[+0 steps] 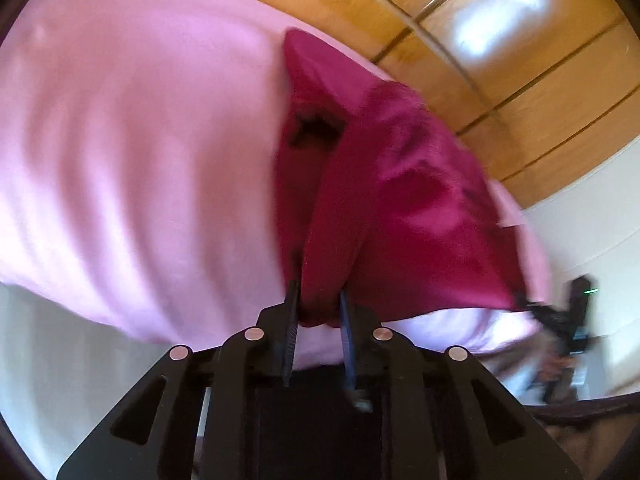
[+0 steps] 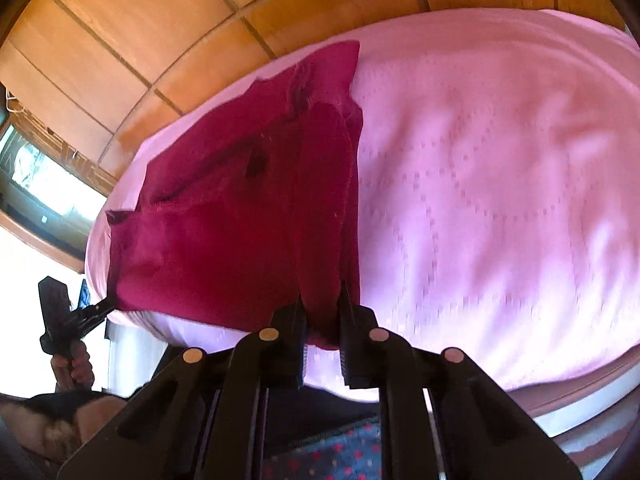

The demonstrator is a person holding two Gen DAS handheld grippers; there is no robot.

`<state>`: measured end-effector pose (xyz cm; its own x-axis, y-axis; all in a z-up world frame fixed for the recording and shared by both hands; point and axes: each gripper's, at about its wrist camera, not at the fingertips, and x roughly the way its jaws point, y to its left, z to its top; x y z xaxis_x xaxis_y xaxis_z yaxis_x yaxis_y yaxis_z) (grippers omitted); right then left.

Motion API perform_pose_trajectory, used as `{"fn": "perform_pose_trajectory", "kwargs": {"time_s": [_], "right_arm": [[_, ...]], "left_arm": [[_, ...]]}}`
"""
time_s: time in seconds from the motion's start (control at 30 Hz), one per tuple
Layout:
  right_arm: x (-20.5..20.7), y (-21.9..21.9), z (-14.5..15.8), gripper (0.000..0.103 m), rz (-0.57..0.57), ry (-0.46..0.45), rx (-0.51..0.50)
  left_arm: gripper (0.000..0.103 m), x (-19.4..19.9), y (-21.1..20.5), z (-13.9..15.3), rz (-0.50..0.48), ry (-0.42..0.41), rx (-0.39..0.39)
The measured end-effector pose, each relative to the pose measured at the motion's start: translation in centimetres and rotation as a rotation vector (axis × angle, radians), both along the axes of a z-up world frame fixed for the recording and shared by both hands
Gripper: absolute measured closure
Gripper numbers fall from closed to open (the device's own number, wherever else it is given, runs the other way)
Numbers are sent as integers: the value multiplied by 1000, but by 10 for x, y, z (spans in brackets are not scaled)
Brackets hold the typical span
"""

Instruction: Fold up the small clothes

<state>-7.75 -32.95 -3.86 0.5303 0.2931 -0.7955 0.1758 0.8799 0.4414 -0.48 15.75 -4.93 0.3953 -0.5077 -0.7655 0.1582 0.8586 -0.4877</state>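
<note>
Magenta garment (image 1: 400,208) held over pink bedspread (image 1: 128,152), stretched between both tongs. Left gripper (image 1: 318,312) clamped on one near corner, right gripper (image 2: 322,312) on other — long axis runs gripper to gripper, cloth trailing away toward wooden headboard (image 2: 140,20).

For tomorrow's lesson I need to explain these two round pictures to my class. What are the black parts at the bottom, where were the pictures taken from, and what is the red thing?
Each picture comes from a fisheye camera on a hand-held two-finger tool, looking along its fingers. The left gripper and right gripper are each shut on an edge of the dark red knitted garment, lifted over the pale pink patterned bedspread. Wooden wall panels stand behind.
</note>
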Motion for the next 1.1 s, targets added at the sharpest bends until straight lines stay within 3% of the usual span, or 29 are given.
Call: {"fn": "perform_pose_trajectory", "kwargs": {"time_s": [0.03,0.1,0.2,0.37,0.43,0.47,0.5,0.53,0.57,0.6,0.8,0.9,1.1], "right_arm": [[5,-1,5,77,-13,-18,-32],[14,-2,14,56,-22,-55,-68],[35,-4,28,49,-30,-116,-158],[74,4,28,47,12,-159,-313],[87,9,20,49,31,-145,-362],[92,10,17,57,43,-137,-365],[92,11,12,68,53,-131,-364],[94,13,8,74,65,-122,-373],[94,14,6,88,71,-117,-390],[93,14,6,95,70,-117,-394],[67,5,44,96,48,-189,-340],[62,6,69,96,49,-248,-312],[102,-3,87,96,13,-308,-240]], "left_arm": [[70,2,-2,8,8,-41,41],[56,7,-7,23,17,-118,81],[51,21,-24,41,-20,-210,137],[47,42,-59,43,-98,-268,207],[47,51,-68,38,-118,-277,227],[50,54,-70,36,-124,-282,232],[59,57,-72,33,-131,-282,233],[80,61,-73,30,-134,-271,235],[91,61,-71,30,-122,-267,236],[95,62,-66,31,-100,-273,229],[97,52,-21,59,7,-306,44],[97,43,-11,71,15,-345,1],[97,66,1,83,54,-398,-77]]}}
